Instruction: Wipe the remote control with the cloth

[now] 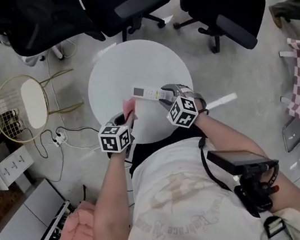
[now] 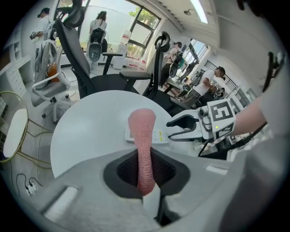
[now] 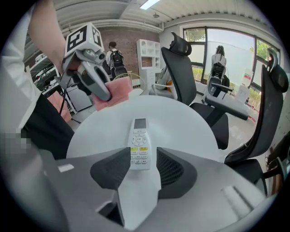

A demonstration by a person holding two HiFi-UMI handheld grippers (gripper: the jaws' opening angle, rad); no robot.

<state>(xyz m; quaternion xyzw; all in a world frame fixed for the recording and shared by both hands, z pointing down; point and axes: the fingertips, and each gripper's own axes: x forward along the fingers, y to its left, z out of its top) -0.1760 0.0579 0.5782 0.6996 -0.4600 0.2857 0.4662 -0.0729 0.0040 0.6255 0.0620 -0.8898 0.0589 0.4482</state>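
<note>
Here, remote control (image 3: 140,136), between right gripper (image 3: 143,154) jaws

Remote (image 3: 139,136): between right gripper (image 3: 143,158) jaws, over table (image 1: 123,64).
Cloth (image 2: 142,131): between left gripper (image 2: 146,170) jaws, just beside remote's left end.
Table: directly ahead of person; chairs (image 1: 124,1) behind it.
Wire stand (image 1: 22,106): left of table, on floor.

White remote (image 3: 139,136) in right gripper (image 3: 141,153); narrow pink cloth (image 2: 142,129) in left gripper (image 2: 144,159)
</note>
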